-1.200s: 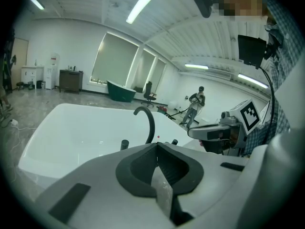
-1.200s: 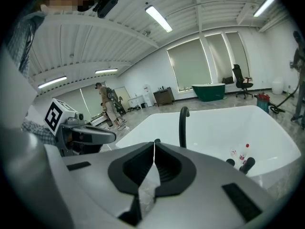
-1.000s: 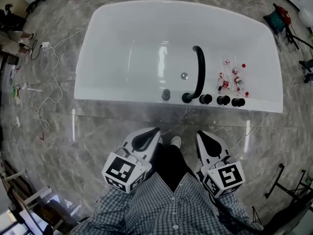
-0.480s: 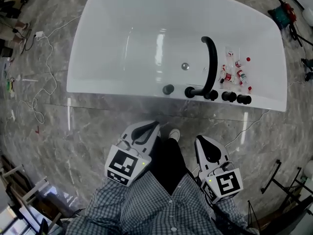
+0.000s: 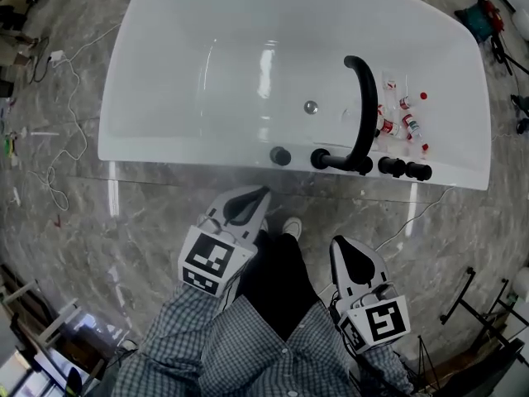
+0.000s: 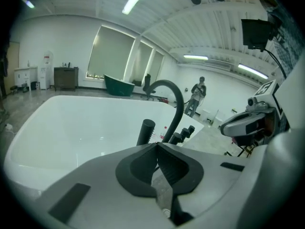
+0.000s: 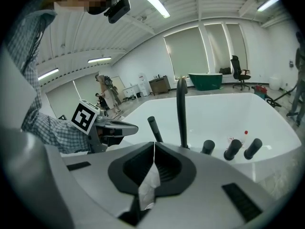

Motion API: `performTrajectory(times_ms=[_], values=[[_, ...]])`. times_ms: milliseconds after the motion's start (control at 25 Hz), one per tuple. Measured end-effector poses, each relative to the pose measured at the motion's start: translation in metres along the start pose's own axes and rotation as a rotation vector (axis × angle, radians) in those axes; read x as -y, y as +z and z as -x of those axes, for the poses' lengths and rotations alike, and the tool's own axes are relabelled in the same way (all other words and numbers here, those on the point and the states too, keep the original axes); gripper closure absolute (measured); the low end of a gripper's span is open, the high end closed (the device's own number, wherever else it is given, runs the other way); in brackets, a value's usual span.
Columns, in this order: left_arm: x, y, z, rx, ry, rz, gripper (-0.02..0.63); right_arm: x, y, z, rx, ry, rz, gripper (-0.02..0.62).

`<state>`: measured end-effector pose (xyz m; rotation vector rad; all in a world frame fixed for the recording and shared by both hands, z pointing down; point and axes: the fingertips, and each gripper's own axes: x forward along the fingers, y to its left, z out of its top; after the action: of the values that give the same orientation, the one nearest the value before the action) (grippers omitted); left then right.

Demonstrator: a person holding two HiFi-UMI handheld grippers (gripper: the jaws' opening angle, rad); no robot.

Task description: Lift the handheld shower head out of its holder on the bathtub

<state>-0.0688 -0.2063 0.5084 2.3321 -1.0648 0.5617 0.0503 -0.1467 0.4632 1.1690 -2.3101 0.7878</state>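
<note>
The handheld shower head (image 5: 280, 156) is a short black rod that stands upright in its holder on the near rim of the white bathtub (image 5: 165, 151). It sits left of the black arched faucet (image 5: 361, 106). It also shows in the left gripper view as the shower head (image 6: 146, 130) and in the right gripper view as the shower head (image 7: 154, 128). My left gripper (image 5: 258, 193) (image 6: 157, 144) is shut and empty, over the floor a short way in front of the rim. My right gripper (image 5: 341, 245) (image 7: 153, 143) is shut too, farther back from the tub.
Three black knobs (image 5: 391, 167) line the rim right of the faucet base. Several small red-capped bottles (image 5: 402, 124) lie inside the tub. Cables (image 5: 62, 139) trail over the marble floor at the left. A person (image 6: 196, 95) stands far off in the room.
The tub now looks larger and closer in the head view. The left gripper's tip has come nearer to the rim. The right gripper has barely shifted. Both stay shut.
</note>
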Motion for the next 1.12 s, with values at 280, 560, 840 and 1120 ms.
performTrajectory(times_ms=[280, 560, 840, 1120], values=[[-0.027, -0.032, -0.035, -0.028, 0.062, -0.011, 0.595, 0.017, -0.018, -0.012, 0.001, -0.006, -0.028, 0.577], [-0.04, -0.061, -0.066, -0.095, 0.067, -0.016, 0.595, 0.034, -0.037, -0.019, -0.019, -0.014, -0.057, 0.577], [-0.052, -0.081, -0.093, -0.14, 0.105, -0.058, 0.594, 0.051, -0.052, -0.026, -0.026, -0.023, -0.093, 0.577], [-0.057, -0.097, -0.116, -0.182, 0.156, -0.064, 0.572, 0.065, -0.067, -0.026, -0.037, -0.031, -0.118, 0.577]])
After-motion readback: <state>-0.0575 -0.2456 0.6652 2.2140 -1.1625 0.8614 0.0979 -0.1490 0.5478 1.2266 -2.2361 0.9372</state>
